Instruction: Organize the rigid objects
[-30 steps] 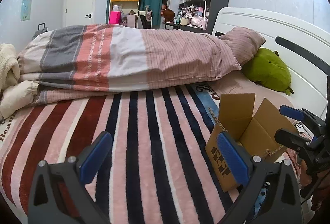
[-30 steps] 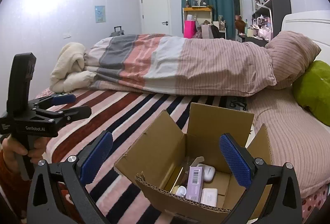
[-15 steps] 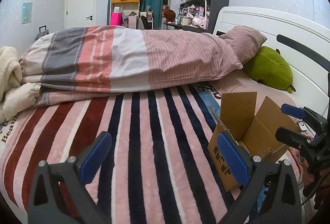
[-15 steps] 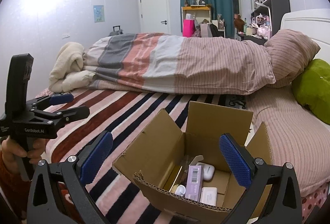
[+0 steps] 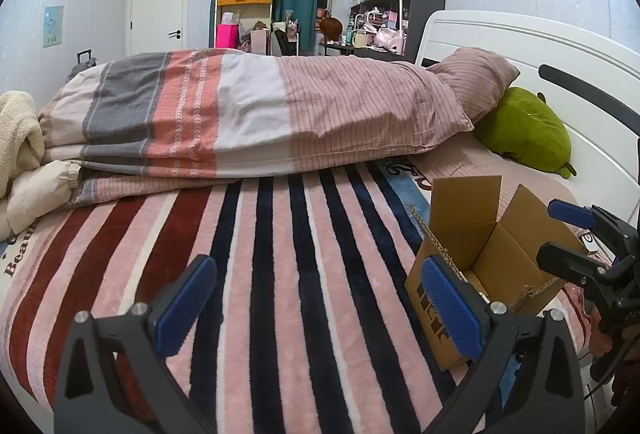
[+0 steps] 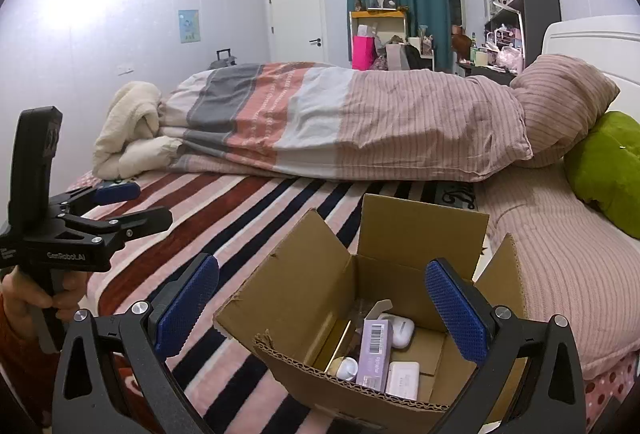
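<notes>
An open cardboard box [image 6: 304, 298] stands on the striped bed blanket [image 5: 280, 274]; it also shows in the left wrist view [image 5: 492, 250]. Inside lie a purple carton [image 6: 374, 354], a white earbud case [image 6: 401, 330], a white flat case [image 6: 403, 378] and a small white round item [image 6: 346, 368]. My right gripper [image 6: 322, 308] is open and empty, held just above the box's near side. My left gripper [image 5: 318, 308] is open and empty over the blanket, left of the box.
A folded striped duvet [image 5: 248, 118] and pillow [image 5: 476, 78] lie across the back of the bed. A green plush [image 5: 524, 130] rests by the white headboard [image 5: 560, 74]. A cream blanket [image 6: 128, 126] is bunched at the far left.
The left gripper has drifted slightly back and left, so the box sits a little further right in its view. The right gripper has barely moved. Both stay open.
</notes>
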Tool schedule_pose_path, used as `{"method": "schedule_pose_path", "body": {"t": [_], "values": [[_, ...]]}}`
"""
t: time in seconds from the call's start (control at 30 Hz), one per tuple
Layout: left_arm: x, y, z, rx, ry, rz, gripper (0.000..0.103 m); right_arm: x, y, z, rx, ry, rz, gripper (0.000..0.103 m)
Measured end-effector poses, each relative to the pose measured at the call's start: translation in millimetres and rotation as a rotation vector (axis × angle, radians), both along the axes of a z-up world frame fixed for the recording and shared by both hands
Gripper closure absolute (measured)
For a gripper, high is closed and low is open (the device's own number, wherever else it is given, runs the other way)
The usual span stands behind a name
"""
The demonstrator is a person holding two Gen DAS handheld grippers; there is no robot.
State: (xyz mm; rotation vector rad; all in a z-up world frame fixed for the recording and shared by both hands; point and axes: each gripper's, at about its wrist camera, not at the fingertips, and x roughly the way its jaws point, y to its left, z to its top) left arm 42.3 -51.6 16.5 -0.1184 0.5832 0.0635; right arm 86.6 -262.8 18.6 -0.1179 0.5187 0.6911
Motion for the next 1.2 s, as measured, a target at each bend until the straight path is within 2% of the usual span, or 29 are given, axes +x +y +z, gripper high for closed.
{"method": "schedule_pose_path", "body": {"t": [1.2], "values": [[-0.9,2.6,5.9,0.012,-0.011,0.001,0.001,-1.5,-1.4,-2.8,-0.005,0.003,-0.016,0.0]]}}
